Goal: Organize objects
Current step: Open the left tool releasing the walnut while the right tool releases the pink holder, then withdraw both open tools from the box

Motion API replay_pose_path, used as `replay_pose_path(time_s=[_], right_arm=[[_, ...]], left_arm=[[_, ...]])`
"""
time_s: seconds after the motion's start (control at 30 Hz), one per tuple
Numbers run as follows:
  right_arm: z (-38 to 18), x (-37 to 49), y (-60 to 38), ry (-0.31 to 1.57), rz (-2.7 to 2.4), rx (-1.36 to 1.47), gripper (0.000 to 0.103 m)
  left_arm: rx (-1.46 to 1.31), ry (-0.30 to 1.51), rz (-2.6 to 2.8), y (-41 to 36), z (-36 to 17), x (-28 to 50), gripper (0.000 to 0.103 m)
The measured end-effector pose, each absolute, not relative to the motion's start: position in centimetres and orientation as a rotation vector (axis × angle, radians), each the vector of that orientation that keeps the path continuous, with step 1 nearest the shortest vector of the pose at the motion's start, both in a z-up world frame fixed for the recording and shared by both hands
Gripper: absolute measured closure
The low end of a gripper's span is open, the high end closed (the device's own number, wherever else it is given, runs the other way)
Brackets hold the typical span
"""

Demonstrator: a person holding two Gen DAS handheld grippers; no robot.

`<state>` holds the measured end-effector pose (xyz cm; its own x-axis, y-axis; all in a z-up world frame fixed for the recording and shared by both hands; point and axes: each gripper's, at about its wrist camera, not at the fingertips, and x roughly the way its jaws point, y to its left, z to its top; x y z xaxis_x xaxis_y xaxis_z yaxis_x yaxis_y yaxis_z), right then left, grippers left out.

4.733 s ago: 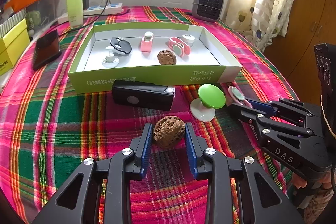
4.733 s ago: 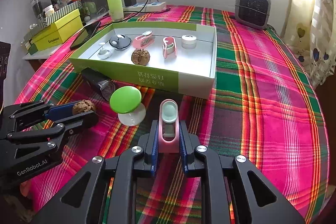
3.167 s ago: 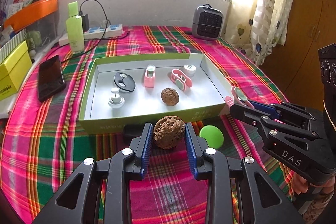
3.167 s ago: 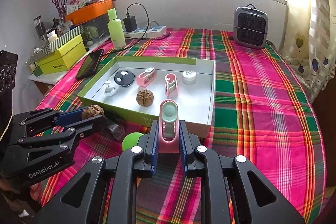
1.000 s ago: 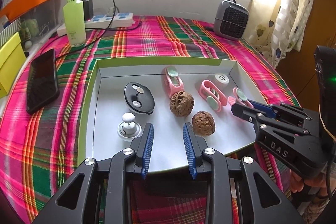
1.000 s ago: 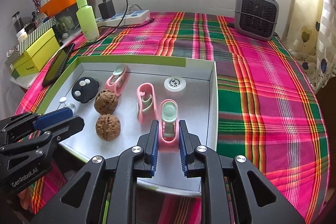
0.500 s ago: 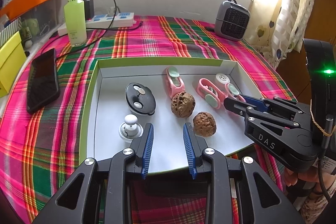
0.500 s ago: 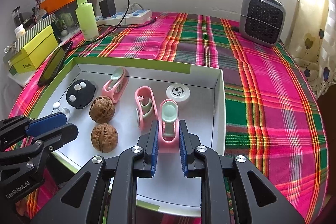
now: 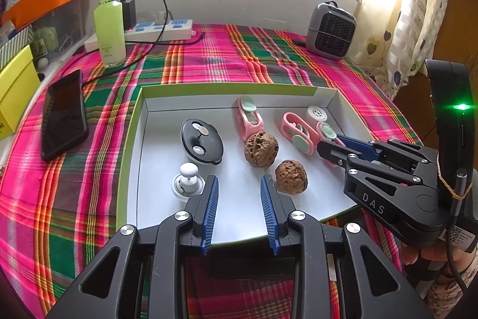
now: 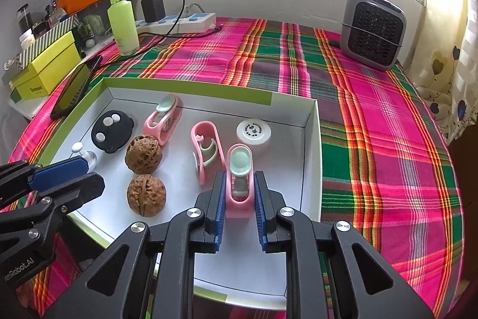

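1. We hold a black two-finger gripper in each hand over a shallow white cardboard tray with a lime-green rim [image 10: 191,90], which sits on a desk covered in a pink-and-green plaid cloth [image 10: 388,121].

2. Our right gripper [image 10: 239,199] is clamped on a pink plastic clip with a pale mint oval pad [image 10: 240,169], its blue ribbed pads pressing both flanks; the clip hangs over the tray's right half, just beside a second pink clip lying on its side [image 10: 206,151] and in front of a small round white cap [image 10: 254,131]. We cannot tell whether it touches the tray floor.

3. Our left gripper [image 9: 239,199] stands narrowly apart with nothing between the pads, poised over the tray's near edge; a wrinkled brown walnut [image 9: 291,177] lies just to its right, a second walnut [image 9: 260,148] behind that.

4. Also in the tray: a black oval disc with silver studs [image 9: 202,141], a small white knob on a round base [image 9: 188,183] and a third pink clip [image 9: 250,118].

5. We judge the step in hand to be placing the held clip. The next move calls for lowering it beside its matching clips, then spreading the right pads without nudging the neighbours.
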<state>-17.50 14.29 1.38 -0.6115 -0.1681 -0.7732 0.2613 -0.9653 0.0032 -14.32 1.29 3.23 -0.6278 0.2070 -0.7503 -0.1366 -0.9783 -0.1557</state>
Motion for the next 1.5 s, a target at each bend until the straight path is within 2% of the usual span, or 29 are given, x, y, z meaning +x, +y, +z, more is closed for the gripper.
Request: replay_pose_path(time_s=[0.1, 0.33, 0.6, 0.73, 1.5], right_arm=[[1.3, -17.5, 14.3, 0.165, -2.622, 1.239, 0.084], [1.5, -17.3, 14.2, 0.162, -2.626, 1.233, 0.068], [1.7, -16.8, 14.3, 0.146, -2.632, 1.223, 0.065], [2.1, -16.4, 14.3, 0.129, -2.633, 1.204, 0.058], [4.1, -12.3, 15.1, 0.056, -2.675, 1.117, 0.057]], left_arm=[[-1.246, -0.122, 2.673, 1.3, 3.3, -14.3, 0.076], [-1.248, -0.121, 2.683, 1.1, 3.4, -14.2, 0.075], [-1.252, -0.119, 2.696, 0.8, 3.5, -14.0, 0.072], [-1.248, -0.119, 2.702, 0.8, 3.6, -13.7, 0.070], [-1.209, -0.181, 2.772, -2.6, 4.7, -10.5, 0.067]])
